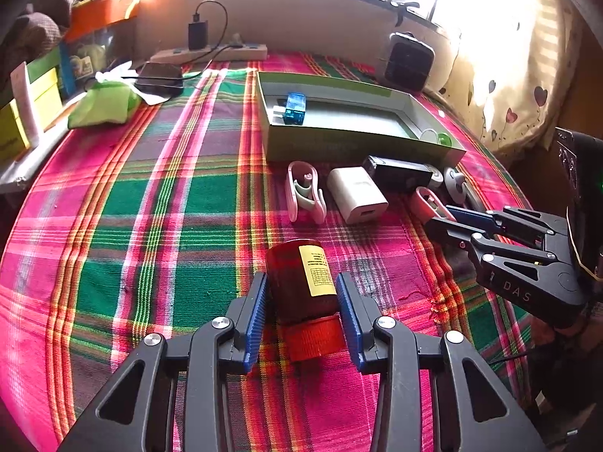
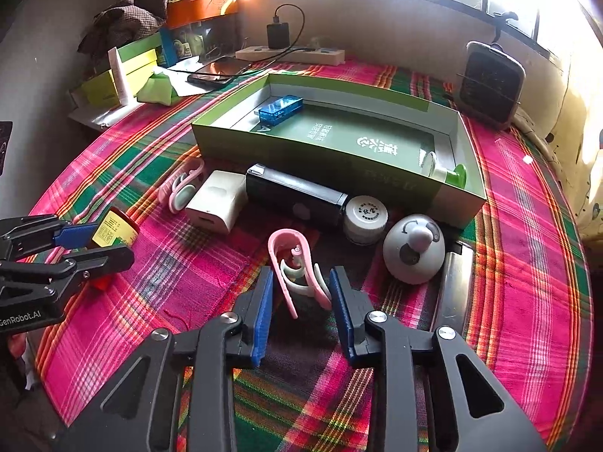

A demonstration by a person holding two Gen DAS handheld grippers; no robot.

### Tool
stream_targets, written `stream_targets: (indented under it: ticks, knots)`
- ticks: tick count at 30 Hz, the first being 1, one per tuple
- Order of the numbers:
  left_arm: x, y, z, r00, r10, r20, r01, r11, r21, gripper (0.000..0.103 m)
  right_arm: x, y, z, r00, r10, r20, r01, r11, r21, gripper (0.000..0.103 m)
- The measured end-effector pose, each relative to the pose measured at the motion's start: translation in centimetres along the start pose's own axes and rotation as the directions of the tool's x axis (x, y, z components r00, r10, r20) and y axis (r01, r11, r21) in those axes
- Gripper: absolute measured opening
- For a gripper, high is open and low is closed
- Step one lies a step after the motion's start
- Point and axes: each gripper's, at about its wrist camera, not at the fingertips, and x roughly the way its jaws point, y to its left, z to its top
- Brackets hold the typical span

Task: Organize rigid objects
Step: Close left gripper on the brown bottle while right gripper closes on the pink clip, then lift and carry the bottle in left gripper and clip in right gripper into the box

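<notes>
A red jar with a yellow label lies on the plaid cloth between the pads of my left gripper, whose jaws are open around it with small gaps. My right gripper is open around a pink clip on the cloth. A green box behind holds a blue device and a green-and-white cap. In front of the box lie a second pink clip, a white charger and a black case.
A white round jar, a grey egg-shaped gadget and a metal strip lie right of the clip. A small heater, a power strip, a phone and stacked boxes line the back and left.
</notes>
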Motion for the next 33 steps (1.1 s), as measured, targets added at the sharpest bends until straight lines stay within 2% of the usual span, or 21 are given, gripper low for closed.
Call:
stream_targets:
  ticks: [1, 33]
  knots:
    - [0.0, 0.1, 0.0, 1.0, -0.001, 0.001, 0.001, 1.0, -0.001, 0.035, 0.0, 0.0, 0.0, 1.0, -0.001, 0.002, 0.001, 1.0, 0.0, 0.023]
    - [-0.4, -0.6, 1.4, 0.999, -0.021, 0.029, 0.02, 1.0, 0.015, 0.031, -1.9, -0.6, 0.0, 0.998, 0.01, 0.063, -0.013, 0.999, 0.042, 0.023]
